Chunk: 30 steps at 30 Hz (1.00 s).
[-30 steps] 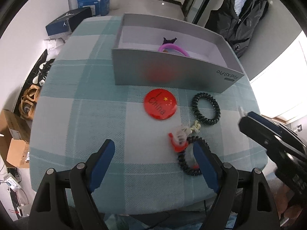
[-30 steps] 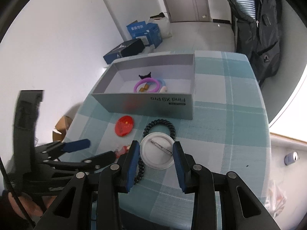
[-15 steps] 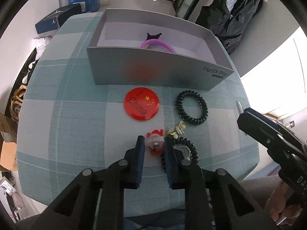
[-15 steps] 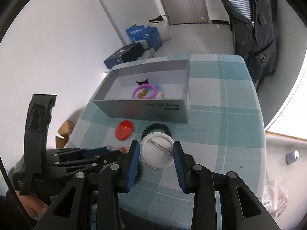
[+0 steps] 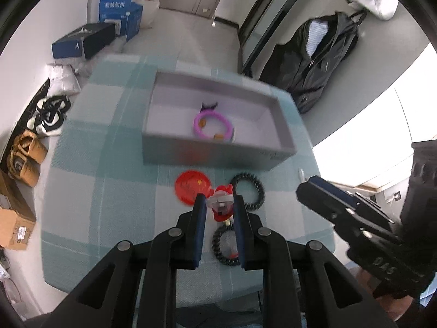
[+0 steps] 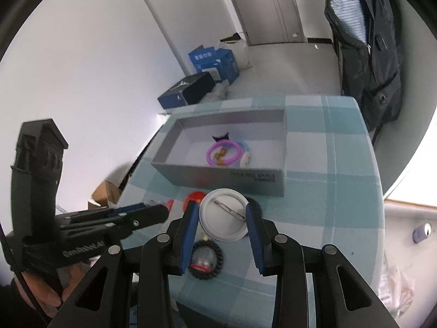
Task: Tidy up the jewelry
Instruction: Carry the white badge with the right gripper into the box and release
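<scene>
The left gripper [image 5: 217, 205] pinches a red charm [image 5: 221, 201] whose black coil band [image 5: 226, 245] dangles above the checked tablecloth [image 5: 109, 191]; the right gripper [image 6: 221, 218] clamps one white badge [image 6: 224, 214]. Beyond: one red badge [image 5: 189, 187], a second coil band [image 5: 250, 190], and one grey box [image 5: 215, 153] holding a purple ring [image 5: 213, 124].

Each hand-held gripper — left [image 5: 217, 205], right [image 6: 221, 213] — is black plastic with blue finger pads [image 5: 200, 220], round silver screws and embossed lettering.

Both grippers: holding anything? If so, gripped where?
Left gripper pinches the red-and-white charm by its sides, its black coil tie hanging below. Right gripper clamps the white pin badge across its rim.
</scene>
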Each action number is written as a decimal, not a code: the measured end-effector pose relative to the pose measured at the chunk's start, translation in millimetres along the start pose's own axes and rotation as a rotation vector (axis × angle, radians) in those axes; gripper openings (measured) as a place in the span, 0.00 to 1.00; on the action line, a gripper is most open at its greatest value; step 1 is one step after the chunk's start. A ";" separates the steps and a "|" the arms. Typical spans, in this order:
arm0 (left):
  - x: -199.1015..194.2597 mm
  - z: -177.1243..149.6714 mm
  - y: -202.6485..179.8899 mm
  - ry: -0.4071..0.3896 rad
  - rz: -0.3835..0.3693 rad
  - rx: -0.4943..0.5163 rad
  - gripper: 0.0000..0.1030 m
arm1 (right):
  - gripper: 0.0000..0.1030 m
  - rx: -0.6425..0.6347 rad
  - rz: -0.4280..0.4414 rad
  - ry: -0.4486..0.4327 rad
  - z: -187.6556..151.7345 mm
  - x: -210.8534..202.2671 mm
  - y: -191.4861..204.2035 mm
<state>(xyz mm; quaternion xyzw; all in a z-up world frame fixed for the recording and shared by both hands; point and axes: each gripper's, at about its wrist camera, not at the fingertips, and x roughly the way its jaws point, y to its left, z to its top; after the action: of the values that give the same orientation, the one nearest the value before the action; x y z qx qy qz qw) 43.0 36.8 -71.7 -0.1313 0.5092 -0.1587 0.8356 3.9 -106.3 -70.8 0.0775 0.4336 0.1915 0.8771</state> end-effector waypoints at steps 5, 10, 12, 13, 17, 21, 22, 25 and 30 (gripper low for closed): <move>-2.9 21.8 -10.4 -0.026 0.016 0.030 0.14 | 0.33 0.027 0.020 -0.016 19.4 0.4 0.5; 2.9 48.4 -13.0 0.001 0.010 0.041 0.14 | 0.33 0.000 0.037 -0.018 45.8 -3.4 6.4; 7.3 60.7 -15.9 0.010 0.009 0.042 0.14 | 0.33 -0.027 0.043 -0.022 59.6 -4.2 9.8; 10.7 64.6 -17.1 0.016 0.011 0.047 0.14 | 0.33 -0.038 0.043 -0.019 65.7 -2.7 9.8; 25.7 82.1 -18.5 0.030 0.027 0.068 0.14 | 0.33 -0.071 0.032 0.005 89.2 12.3 7.3; 40.4 92.6 -12.2 0.043 0.027 0.060 0.14 | 0.33 -0.098 0.008 0.033 100.3 33.1 -0.6; 42.1 93.7 -10.7 0.045 0.024 0.054 0.14 | 0.33 -0.086 0.010 0.041 101.3 38.5 -5.3; 52.4 98.4 -8.5 0.063 0.024 0.051 0.14 | 0.33 -0.052 0.016 0.067 100.8 51.0 -15.1; 62.0 104.2 -8.1 0.090 0.008 0.049 0.14 | 0.33 -0.029 0.037 0.083 103.9 62.4 -22.0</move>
<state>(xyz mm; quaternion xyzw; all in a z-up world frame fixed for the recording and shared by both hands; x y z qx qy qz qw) 161.6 10.6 -72.2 -0.1015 0.5427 -0.1737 0.8154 126.3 -98.2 -59.4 0.0650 0.4654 0.2170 0.8556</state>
